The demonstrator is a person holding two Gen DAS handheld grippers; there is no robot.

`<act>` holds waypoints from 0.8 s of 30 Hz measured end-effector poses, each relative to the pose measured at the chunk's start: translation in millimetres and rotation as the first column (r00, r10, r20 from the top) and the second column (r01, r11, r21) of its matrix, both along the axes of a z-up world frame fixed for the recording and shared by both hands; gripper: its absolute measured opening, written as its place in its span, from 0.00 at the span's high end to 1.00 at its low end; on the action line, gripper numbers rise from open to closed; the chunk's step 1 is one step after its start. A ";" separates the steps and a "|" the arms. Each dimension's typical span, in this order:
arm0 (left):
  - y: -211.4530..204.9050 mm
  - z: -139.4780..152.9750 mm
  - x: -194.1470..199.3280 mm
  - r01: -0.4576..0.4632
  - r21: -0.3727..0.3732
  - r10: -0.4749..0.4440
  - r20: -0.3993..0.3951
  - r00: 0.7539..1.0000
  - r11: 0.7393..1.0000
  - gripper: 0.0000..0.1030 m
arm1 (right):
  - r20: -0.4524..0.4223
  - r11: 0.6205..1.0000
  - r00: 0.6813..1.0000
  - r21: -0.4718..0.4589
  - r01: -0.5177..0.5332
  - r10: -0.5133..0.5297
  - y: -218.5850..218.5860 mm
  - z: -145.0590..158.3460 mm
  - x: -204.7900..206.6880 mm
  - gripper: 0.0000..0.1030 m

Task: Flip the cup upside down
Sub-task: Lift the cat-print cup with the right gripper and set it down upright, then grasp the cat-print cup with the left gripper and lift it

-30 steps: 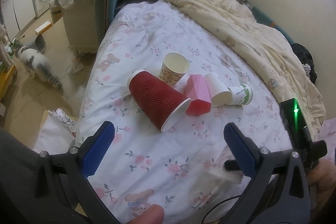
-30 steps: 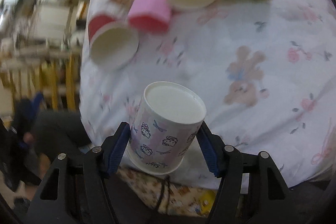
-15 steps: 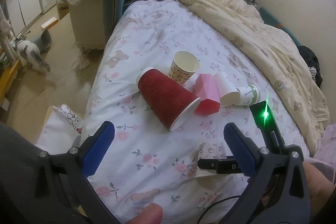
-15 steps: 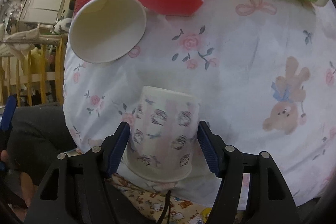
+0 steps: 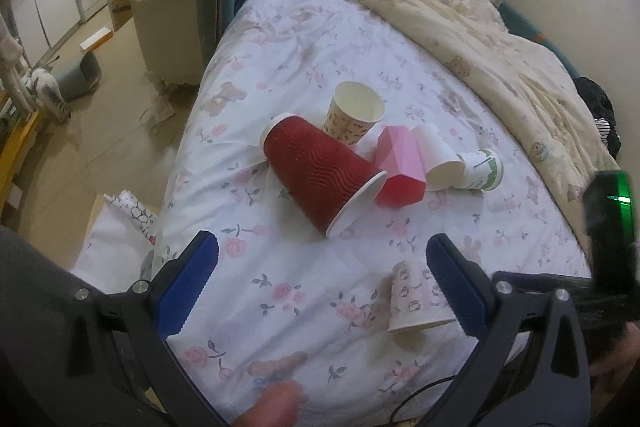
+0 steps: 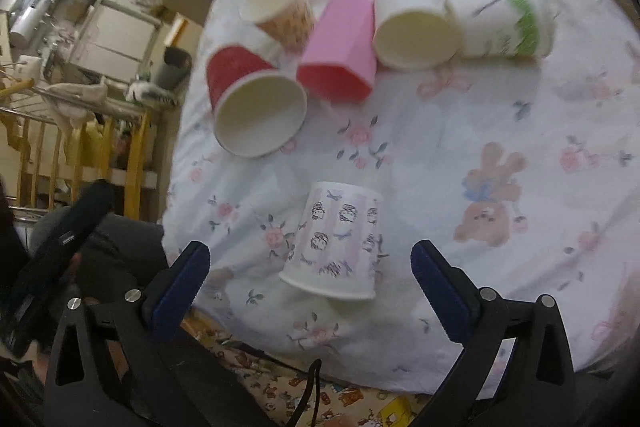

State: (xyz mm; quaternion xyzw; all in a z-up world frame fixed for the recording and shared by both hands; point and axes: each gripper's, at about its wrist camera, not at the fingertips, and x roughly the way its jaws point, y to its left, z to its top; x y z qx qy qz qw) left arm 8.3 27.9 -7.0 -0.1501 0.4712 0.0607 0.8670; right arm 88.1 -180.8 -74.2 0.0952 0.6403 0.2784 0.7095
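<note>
No writing on any cup can be read; the printed cup (image 6: 338, 241) shows only small cartoon figures, and the far cup (image 6: 506, 23) a green band. The printed cup stands upside down on the bed (image 6: 460, 131), rim on the sheet, near its edge. Half a second ago the right hand-held gripper (image 6: 310, 277) clamped it; now its jaws are wide and clear of it. The left hand-held gripper (image 5: 320, 287) is wide and empty, as before.

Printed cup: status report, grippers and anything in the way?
Right gripper open, clear of the printed cup. Cup mouth-down on the bedsheet. Left gripper open, idle. Nothing in the way.
</note>
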 end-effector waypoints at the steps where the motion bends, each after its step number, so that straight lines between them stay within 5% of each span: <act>1: -0.5 -1.3 0.5 0.000 -0.003 0.000 -0.006 1.000 1.000 0.00 | 0.019 1.000 1.000 0.005 0.009 -0.009 -5.5 5.1 -2.4 0.00; 16: -16.2 -13.3 2.5 0.049 0.057 -0.046 -0.039 0.998 0.997 0.00 | 0.340 0.981 0.930 -0.081 0.179 -0.142 -40.0 28.9 -27.9 0.00; 24: -19.2 -18.9 3.6 0.065 0.056 -0.061 -0.060 0.996 0.996 0.00 | 0.344 0.979 0.927 -0.075 0.188 -0.151 -42.2 27.1 -28.8 0.00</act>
